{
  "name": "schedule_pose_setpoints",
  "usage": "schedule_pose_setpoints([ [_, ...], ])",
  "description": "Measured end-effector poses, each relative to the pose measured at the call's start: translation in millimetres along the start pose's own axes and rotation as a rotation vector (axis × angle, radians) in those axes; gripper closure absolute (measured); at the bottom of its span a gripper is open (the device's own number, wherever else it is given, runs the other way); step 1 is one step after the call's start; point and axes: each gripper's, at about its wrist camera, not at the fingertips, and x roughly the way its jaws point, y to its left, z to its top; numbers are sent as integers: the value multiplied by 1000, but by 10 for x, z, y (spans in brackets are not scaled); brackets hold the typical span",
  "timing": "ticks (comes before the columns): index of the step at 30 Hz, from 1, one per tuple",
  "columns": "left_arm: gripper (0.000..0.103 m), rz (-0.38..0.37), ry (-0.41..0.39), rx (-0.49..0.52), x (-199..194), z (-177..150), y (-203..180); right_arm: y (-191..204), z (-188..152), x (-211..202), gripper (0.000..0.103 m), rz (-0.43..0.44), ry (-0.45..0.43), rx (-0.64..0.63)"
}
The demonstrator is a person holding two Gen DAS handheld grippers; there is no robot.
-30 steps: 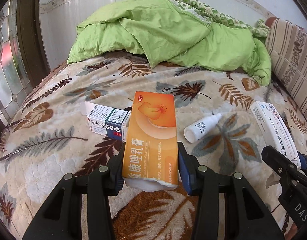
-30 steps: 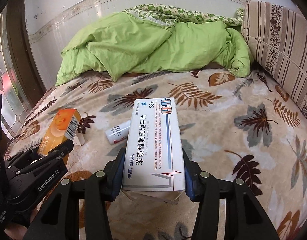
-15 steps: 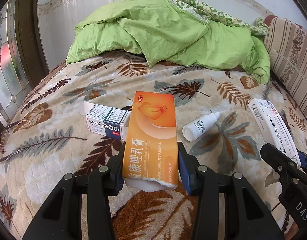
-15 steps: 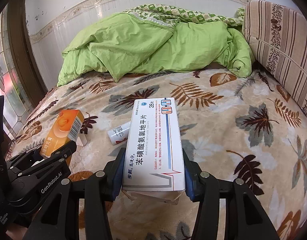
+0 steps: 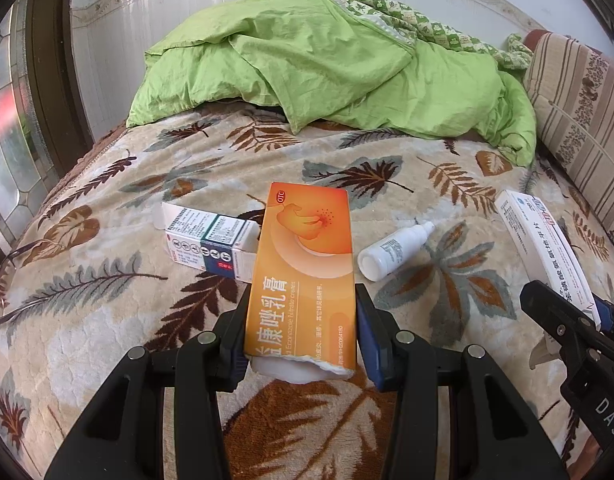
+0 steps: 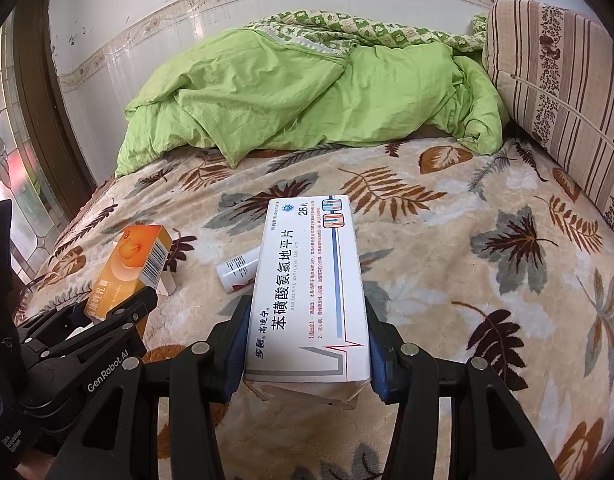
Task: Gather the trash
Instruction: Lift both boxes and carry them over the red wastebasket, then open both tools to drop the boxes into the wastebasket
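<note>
My left gripper (image 5: pixel 301 330) is shut on an orange cream box (image 5: pixel 305 272), held above the leaf-patterned blanket (image 5: pixel 107 320); its near end is torn open. My right gripper (image 6: pixel 307 344) is shut on a white tablet box (image 6: pixel 311 292), also lifted off the bed. On the blanket lie a small white-and-teal medicine box (image 5: pixel 209 244) left of the orange box and a small white dropper bottle (image 5: pixel 395 252) on its side to the right. The right wrist view shows that bottle (image 6: pixel 237 272) partly behind the white box, and the orange box (image 6: pixel 127 268) in the left gripper (image 6: pixel 119 316).
A crumpled green quilt (image 5: pixel 327 68) fills the far end of the bed against the wall. A striped cushion (image 6: pixel 555 80) stands along the right side. A dark wooden frame with patterned glass (image 5: pixel 15 140) borders the left.
</note>
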Motion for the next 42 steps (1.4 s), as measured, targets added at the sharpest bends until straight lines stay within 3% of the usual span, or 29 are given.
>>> schedule_pose_setpoints([
  [9, 59, -116, -34, 42, -308, -109, -145, -220, -67, -399, 50, 27, -47, 126],
  [16, 59, -293, 4, 104, -762, -336, -469, -539, -338, -1060, 50, 61, -38, 197],
  [21, 59, -469, 41, 210, -1148, -505, -999, -968, -566, -1660, 50, 19, -40, 245],
  [29, 59, -709, 119, 417, -1708, -749, -2006, -1915, -1056, -2536, 50, -147, -67, 440],
  [39, 59, -845, 266, 612, -1892, -1198, -3056, -2727, -1622, -2953, 50, -245, -60, 660],
  [42, 45, -860, 287, 635, -1923, -1281, -3230, -2830, -1729, -2940, 49, -244, -45, 690],
])
